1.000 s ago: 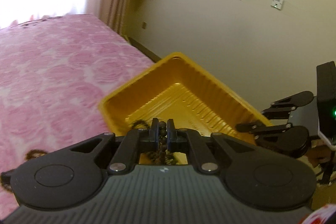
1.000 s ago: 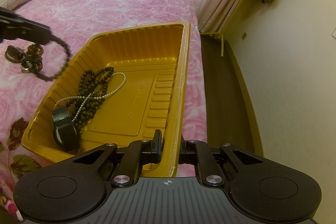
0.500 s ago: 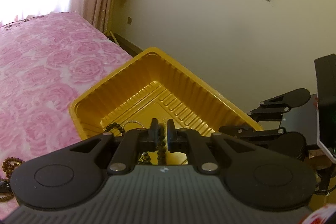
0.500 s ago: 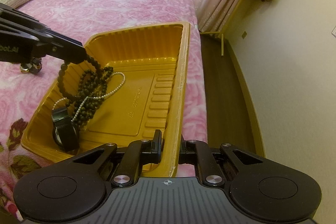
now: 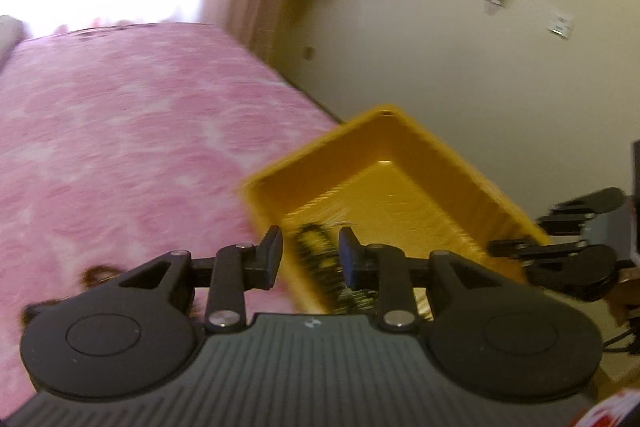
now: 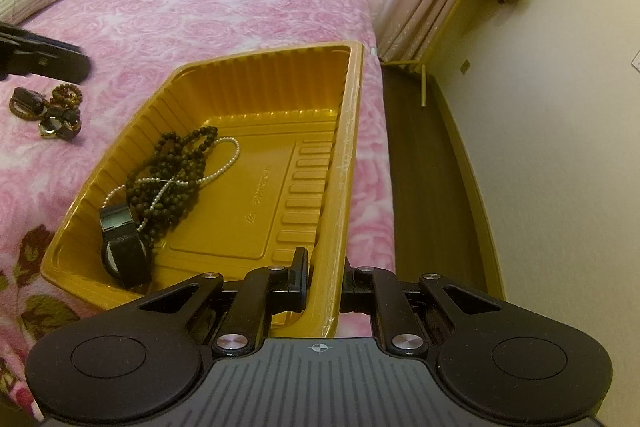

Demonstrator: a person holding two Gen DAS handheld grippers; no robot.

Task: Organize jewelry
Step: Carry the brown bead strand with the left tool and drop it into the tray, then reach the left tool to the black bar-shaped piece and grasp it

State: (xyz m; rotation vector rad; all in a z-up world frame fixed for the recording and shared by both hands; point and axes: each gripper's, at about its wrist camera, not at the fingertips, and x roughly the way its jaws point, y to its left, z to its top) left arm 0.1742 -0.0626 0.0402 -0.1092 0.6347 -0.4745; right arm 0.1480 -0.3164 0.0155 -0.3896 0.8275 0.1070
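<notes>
Left gripper [image 5: 310, 251]: your jaws have just been opening – now parted, nothing pinched; the view is blurred, with dark beads seen past the gap, down in the tray.
Right gripper [image 6: 325, 273]: you're clamped on the tray's near wall, one finger inside, one outside.
Tray [image 6: 280, 83]: yellow, ribbed, sitting on the pink bedspread [image 6: 200, 7] by the bed's edge.
Beads [image 6: 172, 179]: dark strands piled in the tray's left part, tangled with a pearl string [image 6: 224, 167].
Watch [image 6: 122, 247]: black – in the tray's near-left corner, touching the beads.
Loose pieces [image 6: 48, 107]: small cluster on the bedspread left of the tray, just under your left gripper's tip.
</notes>
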